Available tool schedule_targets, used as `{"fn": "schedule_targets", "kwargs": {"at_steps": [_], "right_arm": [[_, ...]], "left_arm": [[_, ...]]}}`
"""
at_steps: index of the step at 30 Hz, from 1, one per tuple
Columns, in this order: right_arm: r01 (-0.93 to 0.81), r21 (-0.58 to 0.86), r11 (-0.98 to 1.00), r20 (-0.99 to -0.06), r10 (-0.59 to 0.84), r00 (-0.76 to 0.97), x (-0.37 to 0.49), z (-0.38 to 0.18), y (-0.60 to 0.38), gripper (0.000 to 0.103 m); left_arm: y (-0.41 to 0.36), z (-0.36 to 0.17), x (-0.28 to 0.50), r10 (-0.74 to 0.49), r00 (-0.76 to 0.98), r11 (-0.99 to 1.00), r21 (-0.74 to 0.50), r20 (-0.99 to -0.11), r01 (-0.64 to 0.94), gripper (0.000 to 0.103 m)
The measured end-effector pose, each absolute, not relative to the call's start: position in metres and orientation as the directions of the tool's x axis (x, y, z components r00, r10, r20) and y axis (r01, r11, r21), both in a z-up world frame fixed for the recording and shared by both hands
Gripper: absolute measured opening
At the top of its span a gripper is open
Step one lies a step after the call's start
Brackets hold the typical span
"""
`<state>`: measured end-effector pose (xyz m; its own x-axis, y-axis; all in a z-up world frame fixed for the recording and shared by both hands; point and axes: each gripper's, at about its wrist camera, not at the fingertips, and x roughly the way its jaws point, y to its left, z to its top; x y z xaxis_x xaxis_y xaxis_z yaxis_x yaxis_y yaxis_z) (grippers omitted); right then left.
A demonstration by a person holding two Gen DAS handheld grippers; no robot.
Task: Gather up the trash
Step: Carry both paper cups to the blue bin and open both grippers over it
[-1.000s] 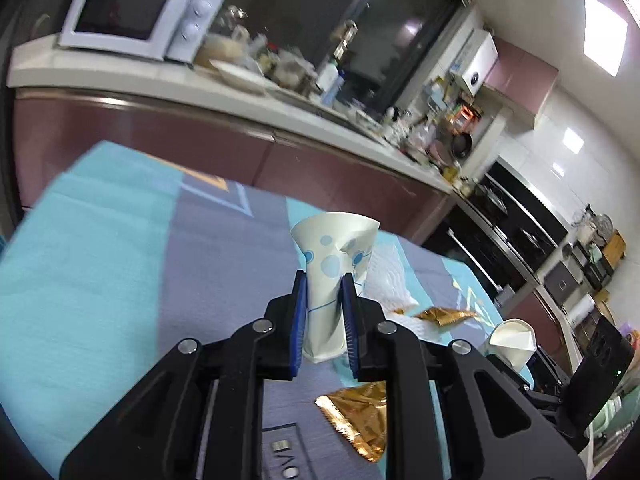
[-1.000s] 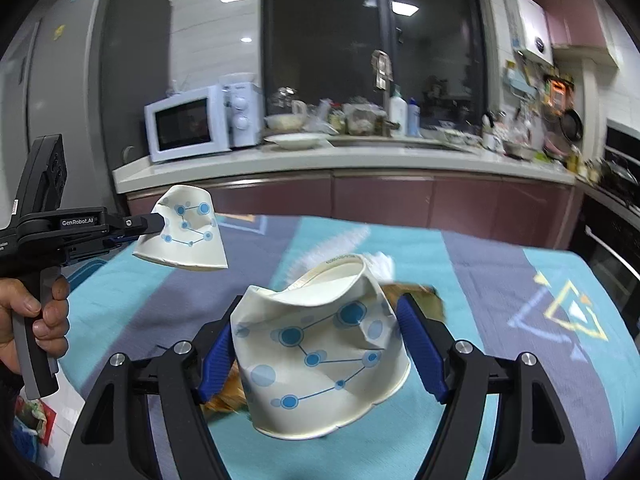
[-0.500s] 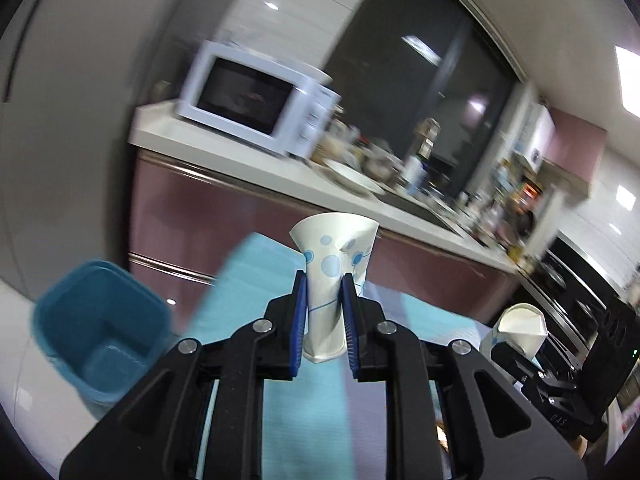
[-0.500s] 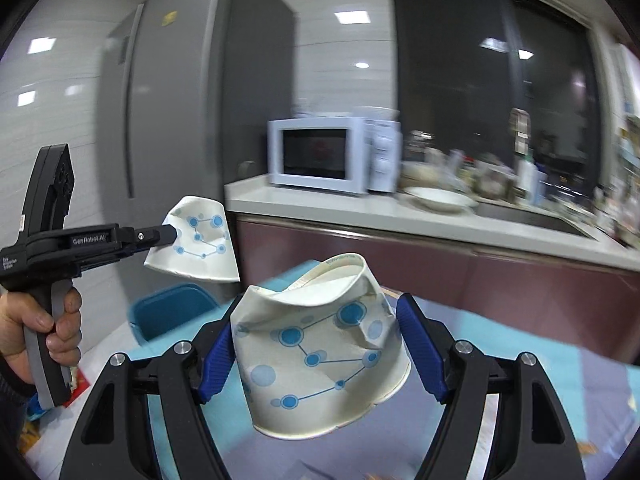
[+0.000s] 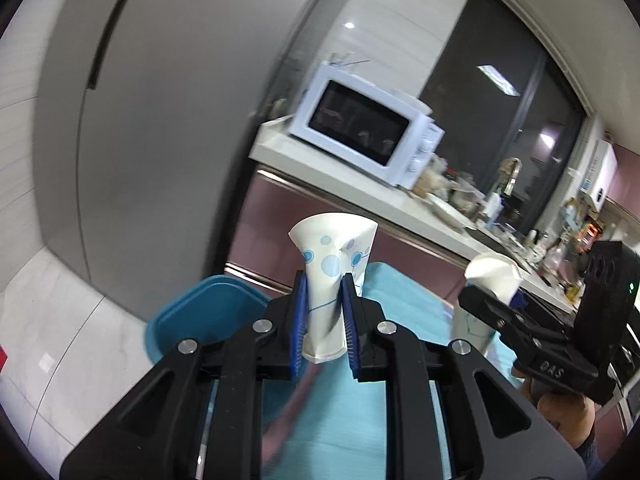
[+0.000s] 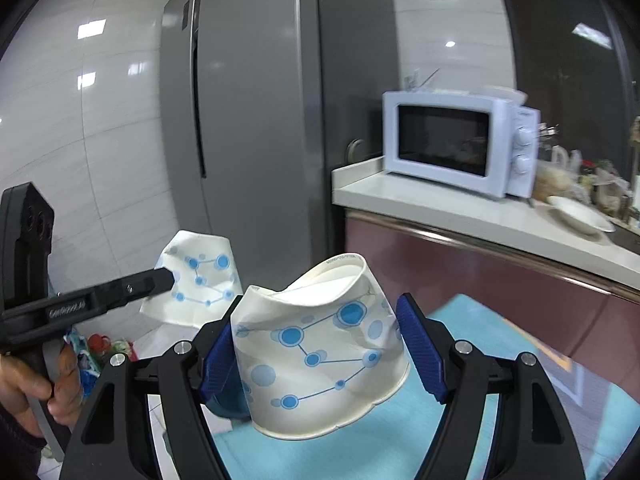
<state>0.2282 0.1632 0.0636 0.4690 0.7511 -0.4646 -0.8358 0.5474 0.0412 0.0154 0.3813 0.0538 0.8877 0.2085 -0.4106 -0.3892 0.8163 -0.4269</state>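
My left gripper [image 5: 324,320] is shut on a crushed white paper cup with blue dots [image 5: 332,264], held upright in the air just right of a blue trash bin [image 5: 192,320] on the floor. My right gripper [image 6: 320,352] is shut on a second crushed paper cup [image 6: 320,360], squashed wide between the blue pads. The right gripper with its cup [image 5: 494,272] shows at the right of the left wrist view. The left gripper's cup [image 6: 200,280] shows at the left of the right wrist view. The bin is mostly hidden in the right wrist view.
A table with a turquoise cloth [image 5: 400,292] lies below both grippers. A grey fridge [image 6: 260,120] stands behind the bin. A counter [image 6: 480,216] carries a white microwave [image 6: 460,144] and dishes. Bags lie on the floor [image 6: 100,348] at the left.
Both grippers have swung left with their cups, from over the table's middle to its left end. The blue bin has come closer under the left gripper.
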Motion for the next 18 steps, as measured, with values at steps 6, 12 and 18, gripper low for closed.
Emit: {"fn": "schedule_targets", "kwargs": {"at_steps": [6,12,18], "right_arm": [[-0.862,0.065,0.502,-0.532,0.748,0.396,0.236,0.044,0.215,0.073],[-0.876,0.092,0.473,-0.610,0.722,0.326,0.250,0.019,0.259,0.073],[-0.873,0.146,0.465,-0.675,0.692,0.256,0.263,-0.003,0.287,0.073]], "left_arm": [[0.409,0.031,0.012,0.250,0.854,0.788,-0.417,-0.457,-0.453,0.017],[0.438,0.002,0.018,0.265,0.816,0.767,-0.400,-0.514,-0.501,0.017],[0.454,-0.032,0.033,0.265,0.770,0.754,-0.373,-0.580,-0.540,0.017]]}}
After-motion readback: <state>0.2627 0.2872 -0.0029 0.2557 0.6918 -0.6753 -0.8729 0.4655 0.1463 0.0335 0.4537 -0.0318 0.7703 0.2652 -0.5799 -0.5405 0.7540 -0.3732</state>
